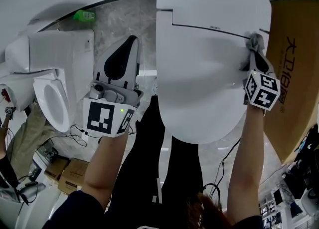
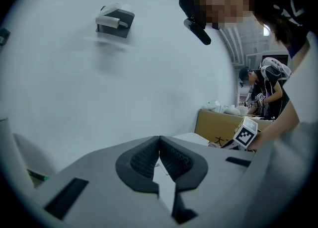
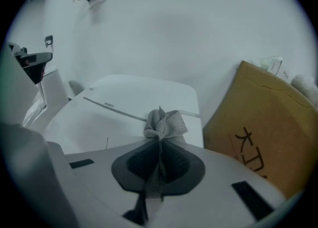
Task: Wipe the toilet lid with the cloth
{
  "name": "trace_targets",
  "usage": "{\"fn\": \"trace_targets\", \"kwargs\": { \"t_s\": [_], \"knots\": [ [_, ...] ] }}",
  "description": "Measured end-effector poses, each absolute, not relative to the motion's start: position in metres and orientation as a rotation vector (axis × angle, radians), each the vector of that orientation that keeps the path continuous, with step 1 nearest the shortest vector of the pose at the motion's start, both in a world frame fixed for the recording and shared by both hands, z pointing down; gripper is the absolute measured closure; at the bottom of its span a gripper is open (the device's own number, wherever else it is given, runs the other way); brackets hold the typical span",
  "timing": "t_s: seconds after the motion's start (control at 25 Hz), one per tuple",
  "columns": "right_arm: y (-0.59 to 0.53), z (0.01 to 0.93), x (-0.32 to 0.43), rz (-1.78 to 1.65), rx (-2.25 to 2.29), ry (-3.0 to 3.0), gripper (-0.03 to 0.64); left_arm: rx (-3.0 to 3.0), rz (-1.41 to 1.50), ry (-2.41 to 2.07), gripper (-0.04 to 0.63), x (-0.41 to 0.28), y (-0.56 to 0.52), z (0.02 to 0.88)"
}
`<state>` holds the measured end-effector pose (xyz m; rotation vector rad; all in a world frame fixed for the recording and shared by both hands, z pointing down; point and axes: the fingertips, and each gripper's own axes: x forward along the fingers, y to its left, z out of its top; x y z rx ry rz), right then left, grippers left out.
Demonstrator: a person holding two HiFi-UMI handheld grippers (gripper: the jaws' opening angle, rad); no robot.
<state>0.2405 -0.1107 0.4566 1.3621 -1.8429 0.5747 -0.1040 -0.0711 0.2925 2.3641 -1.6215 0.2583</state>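
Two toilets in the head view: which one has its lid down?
The centre toilet, where the right gripper holds the cloth at its edge: its lid lies shut. The far-left toilet shows an open bowl.

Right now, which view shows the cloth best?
Right gripper view: the cloth is close, pinched by the right gripper. Head view shows a small bunch on the toilet lid; left gripper view, none.

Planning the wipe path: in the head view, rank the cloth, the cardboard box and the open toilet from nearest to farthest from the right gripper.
1. The cloth, clamped in the right gripper.
2. The cardboard box, just to its right.
3. The open toilet, far left.
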Motion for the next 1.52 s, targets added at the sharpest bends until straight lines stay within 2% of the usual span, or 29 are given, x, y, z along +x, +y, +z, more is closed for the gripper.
{"fn": "trace_targets", "kwargs": {
  "t_s": [0.48, 0.68, 0.84, 1.12, 1.52],
  "knots": [
    [-0.078, 0.448, 0.003, 0.562, 0.935, -2.133, 0.583, 2.338, 0.253, -1.663, 0.575, -0.125, -0.067, 0.292],
    [-0.062, 0.448, -0.065, 0.548, 0.772, -2.190, 0.583, 2.315, 0.258, -1.694, 0.575, -0.139, -0.061, 0.293],
    [-0.047, 0.449, -0.090, 0.515, 0.669, -2.207, 0.583, 2.304, 0.261, -1.707, 0.575, -0.144, -0.058, 0.293],
    [-0.049, 0.448, -0.046, 0.526, 0.744, -2.202, 0.583, 2.314, 0.259, -1.697, 0.575, -0.143, -0.055, 0.292],
    [-0.073, 0.455, 0.149, 0.612, 1.161, -2.006, 0.583, 2.344, 0.258, -1.659, 0.575, -0.123, -0.053, 0.292]
  ]
}}
